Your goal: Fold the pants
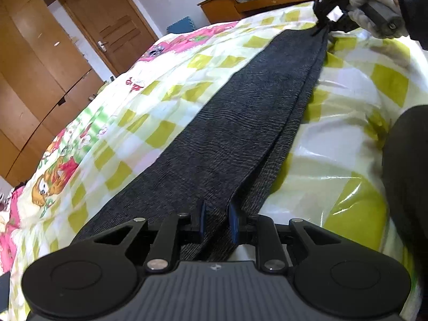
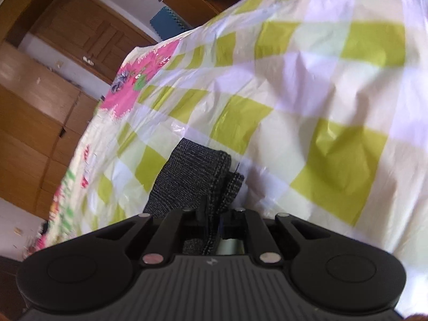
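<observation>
Dark grey pants [image 1: 240, 123] lie stretched in a long strip across a bed covered by a yellow-green and white checked sheet [image 1: 165, 85]. My left gripper [image 1: 217, 220] is shut on the near end of the pants, fabric pinched between its blue pads. My right gripper [image 1: 319, 29] shows at the top right of the left wrist view, held by a gloved hand, shut on the far end. In the right wrist view that gripper [image 2: 212, 214] clamps the bunched pants end [image 2: 198, 176] above the sheet [image 2: 307, 107].
A wooden wardrobe [image 1: 40, 61] and door [image 1: 107, 24] stand to the left beyond the bed. A wooden desk [image 1: 254, 2] stands behind the bed. A dark clothed limb [image 1: 406, 182] is at the right edge. Cartoon prints [image 1: 53, 176] cover the sheet's left part.
</observation>
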`<state>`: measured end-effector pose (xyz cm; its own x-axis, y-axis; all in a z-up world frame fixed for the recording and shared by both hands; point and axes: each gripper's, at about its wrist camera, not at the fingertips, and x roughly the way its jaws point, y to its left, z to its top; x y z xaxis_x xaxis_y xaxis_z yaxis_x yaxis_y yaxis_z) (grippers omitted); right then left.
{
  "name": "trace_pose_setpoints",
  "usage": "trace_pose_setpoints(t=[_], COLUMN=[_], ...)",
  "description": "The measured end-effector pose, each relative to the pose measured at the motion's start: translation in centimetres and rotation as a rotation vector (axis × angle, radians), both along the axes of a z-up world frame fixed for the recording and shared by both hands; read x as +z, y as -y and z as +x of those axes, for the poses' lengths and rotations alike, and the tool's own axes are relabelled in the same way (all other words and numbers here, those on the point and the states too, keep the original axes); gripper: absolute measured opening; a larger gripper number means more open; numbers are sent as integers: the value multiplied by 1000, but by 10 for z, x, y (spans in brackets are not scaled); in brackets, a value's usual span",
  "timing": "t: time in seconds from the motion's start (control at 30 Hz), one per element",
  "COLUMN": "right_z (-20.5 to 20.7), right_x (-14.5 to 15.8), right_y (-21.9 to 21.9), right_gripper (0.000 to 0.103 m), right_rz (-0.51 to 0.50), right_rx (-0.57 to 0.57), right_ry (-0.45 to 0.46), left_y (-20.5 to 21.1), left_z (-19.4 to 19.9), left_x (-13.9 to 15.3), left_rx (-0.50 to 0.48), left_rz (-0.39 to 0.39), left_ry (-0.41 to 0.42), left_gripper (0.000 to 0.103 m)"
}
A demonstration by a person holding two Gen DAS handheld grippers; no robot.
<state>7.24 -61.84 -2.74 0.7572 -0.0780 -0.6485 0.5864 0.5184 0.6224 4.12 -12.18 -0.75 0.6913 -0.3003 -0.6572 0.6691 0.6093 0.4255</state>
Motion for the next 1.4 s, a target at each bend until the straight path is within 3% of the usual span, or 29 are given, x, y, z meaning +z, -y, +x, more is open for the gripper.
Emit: trace_pose_setpoints(t=[0.13, 0.2, 0.33, 0.47, 0.53, 0.63, 0.7, 0.8, 0.93, 1.0, 1.03, 1.1, 1.13, 1.4], right_z=[-19, -31, -21, 1, 8, 11, 6, -3, -2, 7, 14, 24, 27, 6], right_x=[36, 55, 77, 67, 52, 34, 30, 26, 21, 16, 14, 16, 17, 44], right_y=[-25, -49, -143, -276, -326, -373, -393, -416, -429, -434, -433, -430, -428, -416], right_gripper=[22, 22, 22, 21, 21, 22, 24, 37, 38, 35, 33, 13, 11, 8], right_rz=[-256, -339, -406, -605, -660, -692, -735, -906, -990, -1013, -992, -928, -913, -819], right_rx=[55, 141, 583, 1026, 1185, 1339, 1399, 1456, 1512, 1476, 1454, 1412, 1394, 1433], right_ry=[-91, -70, 20, 2, -13, -19, -8, 8, 26, 8, -9, -24, -32, -31], left_y=[-23, -35, -56, -72, -79, -86, -87, -89, -99, -101, -101, -101, -101, -109], left_z=[-9, -13, -12, -17, -14, -7, -4, 2, 11, 13, 13, 12, 11, -5], left_x=[8, 6, -3, -7, -10, -14, -17, -18, -9, -6, -6, -6, -6, 4], left_rx=[14, 25, 61, 62, 70, 90, 92, 117, 176, 175, 168, 156, 154, 100], left_rz=[-14, -15, -1, 30, 35, 21, 8, -37, -143, -158, -153, -142, -143, -143], left_ry=[23, 28, 16, 45, 44, 43, 48, 43, 17, 3, 4, 6, 3, -24], left_gripper=[35, 35, 35, 36, 37, 37, 37, 36, 35, 33, 32, 31, 31, 27])
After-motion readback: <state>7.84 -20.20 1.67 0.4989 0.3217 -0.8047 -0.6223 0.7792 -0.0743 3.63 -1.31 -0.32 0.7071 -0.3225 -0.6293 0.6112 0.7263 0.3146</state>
